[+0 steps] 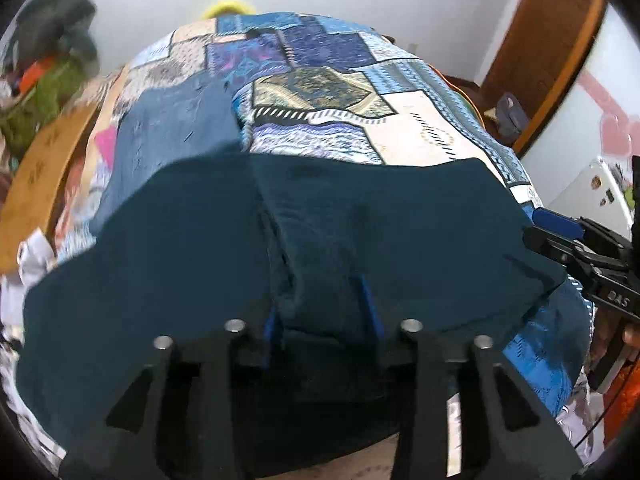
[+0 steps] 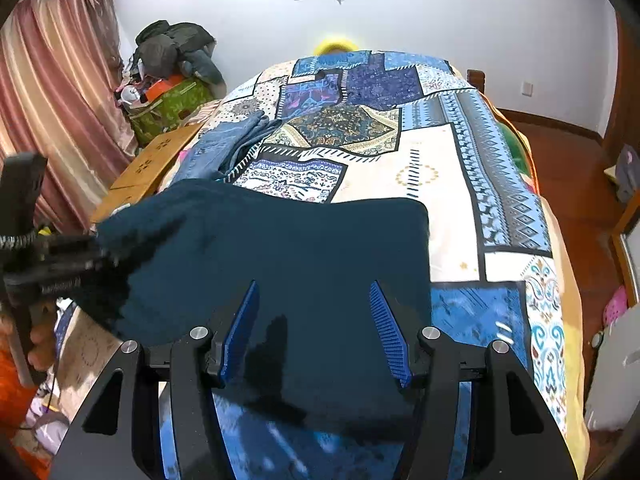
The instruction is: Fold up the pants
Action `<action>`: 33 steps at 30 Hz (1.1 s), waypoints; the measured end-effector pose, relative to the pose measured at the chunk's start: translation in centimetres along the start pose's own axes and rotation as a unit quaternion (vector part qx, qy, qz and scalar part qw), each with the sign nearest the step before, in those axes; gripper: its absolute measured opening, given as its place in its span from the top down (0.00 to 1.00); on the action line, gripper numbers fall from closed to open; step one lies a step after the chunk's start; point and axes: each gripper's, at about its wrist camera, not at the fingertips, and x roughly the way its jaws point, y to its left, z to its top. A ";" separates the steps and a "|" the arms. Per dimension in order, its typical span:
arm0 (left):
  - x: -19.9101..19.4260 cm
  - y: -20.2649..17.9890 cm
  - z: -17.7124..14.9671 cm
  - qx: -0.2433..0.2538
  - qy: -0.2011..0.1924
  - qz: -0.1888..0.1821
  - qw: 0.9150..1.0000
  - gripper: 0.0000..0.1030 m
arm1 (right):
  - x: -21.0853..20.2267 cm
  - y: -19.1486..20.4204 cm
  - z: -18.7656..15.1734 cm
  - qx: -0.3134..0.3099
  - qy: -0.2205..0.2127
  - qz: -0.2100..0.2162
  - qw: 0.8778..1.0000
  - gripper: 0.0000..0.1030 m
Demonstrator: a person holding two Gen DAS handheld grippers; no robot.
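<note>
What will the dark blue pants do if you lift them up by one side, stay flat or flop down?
Probably flop. The dark teal pants are soft cloth, already bunched and sagging where the left gripper pinches a fold. They look light enough to drag across the patchwork bedspread rather than slide freely. The right gripper hovers open above them.

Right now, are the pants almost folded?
Partly. The dark teal pants already lie doubled into a wide block on the patchwork bedspread. The left claw grips their near edge; the right claw hovers open above them. More folding is probably left.
</note>
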 end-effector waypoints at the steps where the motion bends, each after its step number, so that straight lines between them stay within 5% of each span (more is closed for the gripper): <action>1: -0.2 0.4 -0.3 -0.006 -0.004 0.000 1.000 0.49 | 0.4 0.0 -0.1 0.001 0.006 -0.002 1.000 0.47; 5: -0.7 2.0 -1.0 -0.028 -0.009 -0.012 0.999 0.40 | 2.4 -0.2 -1.4 0.003 0.045 -0.006 0.999 0.44; 9: -1.5 1.8 -1.5 -0.013 -0.019 0.001 1.000 0.32 | 1.6 -0.1 -2.4 0.008 0.038 -0.010 0.999 0.42; 18: -4.8 3.3 -2.7 -0.011 -0.049 0.025 0.998 0.31 | -0.3 0.7 -1.9 0.008 0.051 -0.031 0.998 0.40; 27: -9.4 12.5 -4.4 -0.130 -0.095 0.080 0.984 0.19 | -1.4 5.8 1.1 -0.048 0.011 0.000 0.999 0.37; 33: -10.9 19.2 -7.4 -0.224 -0.089 0.077 0.967 0.17 | 0.5 10.0 2.6 -0.088 0.004 0.021 0.996 0.36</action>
